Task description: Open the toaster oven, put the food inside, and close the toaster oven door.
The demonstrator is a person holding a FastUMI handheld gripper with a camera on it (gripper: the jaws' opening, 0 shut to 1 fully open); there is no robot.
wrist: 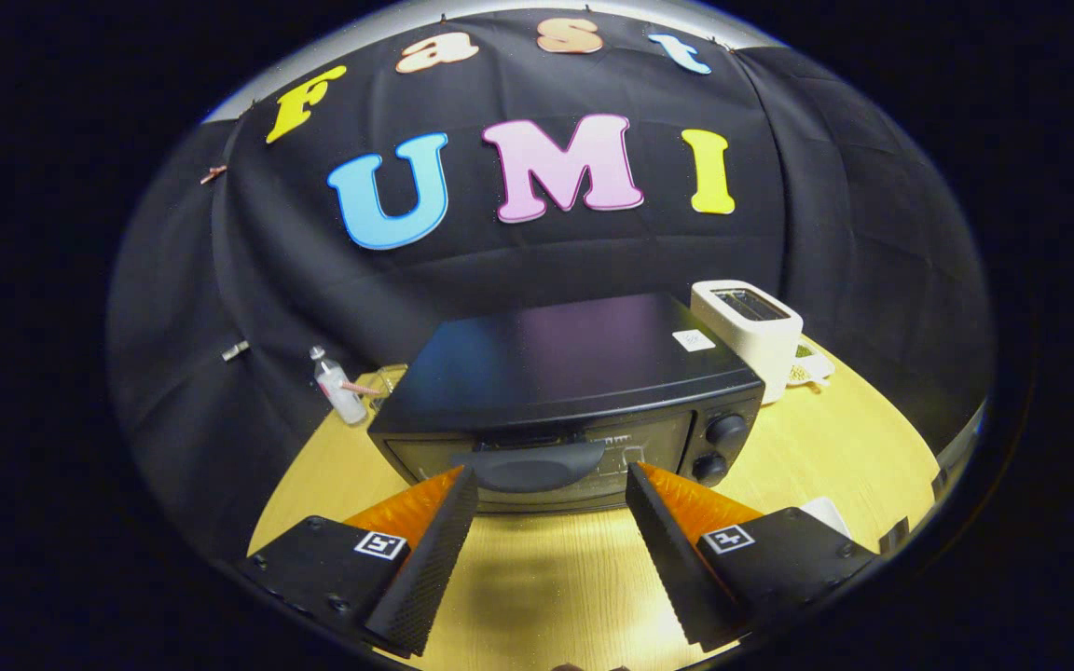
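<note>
Black boxy metal toaster oven (565, 401) on pale wood tabletop (546, 578), door shut. Gripper (551, 485) jaws spread wide, holding nothing, straddling the oven's dark curved door handle (530, 466), likely lined up for it. White slot toaster (750, 326) right of oven.

A black cloth wall (537, 252) fills the upper and middle frame, hanging in soft folds and creases, with a few small clips along its left side. Above it, at the top edge, a pale strip of ceiling or wall (593, 7) shows. A light wooden table (835, 447) spreads across the lower half, its grain running sideways, with a bright glare low in the centre. On it, a white toaster (750, 326) stands at centre right near the cloth, and a small clear bottle (337, 387) leans at centre left. Far right, a pale edge (961, 438) borders the table.
</note>
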